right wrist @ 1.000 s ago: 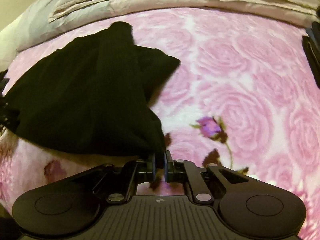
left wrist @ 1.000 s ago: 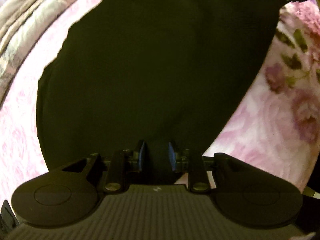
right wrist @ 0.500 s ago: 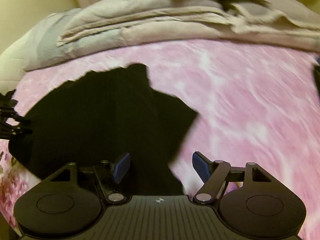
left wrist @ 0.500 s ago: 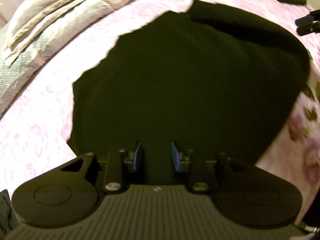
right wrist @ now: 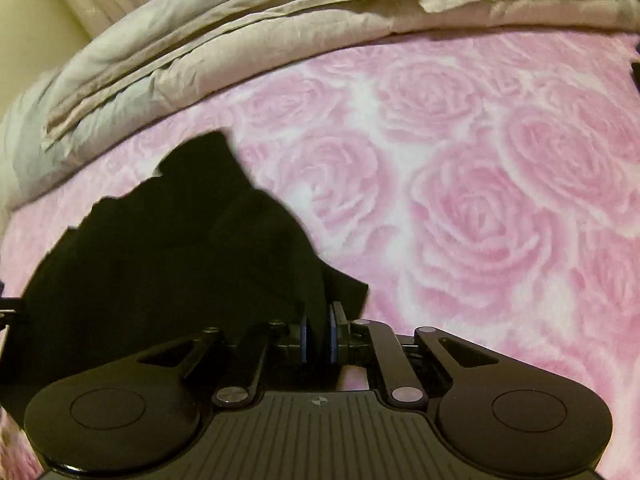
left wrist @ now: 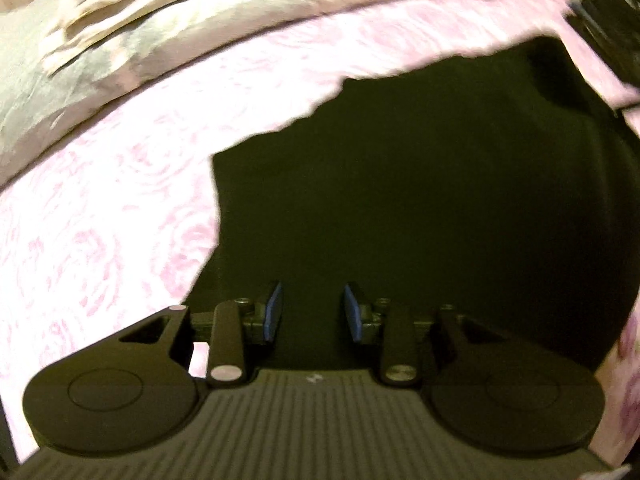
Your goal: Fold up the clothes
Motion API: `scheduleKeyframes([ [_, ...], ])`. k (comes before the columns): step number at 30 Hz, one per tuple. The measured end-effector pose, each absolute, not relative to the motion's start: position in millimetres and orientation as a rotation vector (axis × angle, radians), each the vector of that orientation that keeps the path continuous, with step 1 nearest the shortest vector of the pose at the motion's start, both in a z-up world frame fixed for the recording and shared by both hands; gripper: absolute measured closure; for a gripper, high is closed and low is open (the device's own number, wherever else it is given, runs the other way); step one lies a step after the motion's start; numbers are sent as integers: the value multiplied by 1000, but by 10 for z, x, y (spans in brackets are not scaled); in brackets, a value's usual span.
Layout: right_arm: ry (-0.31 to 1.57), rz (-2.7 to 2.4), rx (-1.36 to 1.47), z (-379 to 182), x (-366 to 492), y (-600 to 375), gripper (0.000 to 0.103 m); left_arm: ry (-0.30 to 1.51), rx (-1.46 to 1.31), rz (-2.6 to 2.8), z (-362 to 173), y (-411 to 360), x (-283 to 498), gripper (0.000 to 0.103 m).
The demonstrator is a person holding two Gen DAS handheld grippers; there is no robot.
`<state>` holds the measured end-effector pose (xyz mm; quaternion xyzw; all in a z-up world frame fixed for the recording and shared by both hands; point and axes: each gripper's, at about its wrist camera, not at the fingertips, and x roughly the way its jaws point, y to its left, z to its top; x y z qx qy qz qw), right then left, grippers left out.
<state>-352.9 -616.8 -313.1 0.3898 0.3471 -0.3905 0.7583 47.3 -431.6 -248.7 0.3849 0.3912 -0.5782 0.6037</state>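
Observation:
A black garment (left wrist: 420,200) lies spread on the pink rose blanket and fills most of the left wrist view. My left gripper (left wrist: 313,312) sits at its near edge. Its blue pads (left wrist: 274,312) stand a little apart with dark cloth bunched between them, and it appears shut on that cloth. In the right wrist view the same garment (right wrist: 180,272) lies at the lower left. My right gripper (right wrist: 317,338) is at the garment's right corner. Its jaws are closing, and the pads nearly meet on a fold of black fabric.
The pink rose blanket (right wrist: 480,200) stretches bare to the right of the garment. A folded beige and grey duvet (right wrist: 240,32) lies along the far edge, also seen as a duvet (left wrist: 160,40) in the left view. A blurred dark object (left wrist: 608,20) sits at top right.
My right gripper let go of the garment's edge, opened wide, shifted over the cloth and has closed on a fold. My left gripper moved with the garment; the duvet came into its view.

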Motion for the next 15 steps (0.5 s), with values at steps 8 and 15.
scheduleKeyframes([
  [8, 650, -907, 853, -2923, -3325, -6174, 31, 971, 704, -1242, -2490, -4689, 1147, 52],
  [15, 697, -813, 761, -3051, -2899, -6375, 32, 1149, 562, -1252, -2864, -5033, 1517, 56],
])
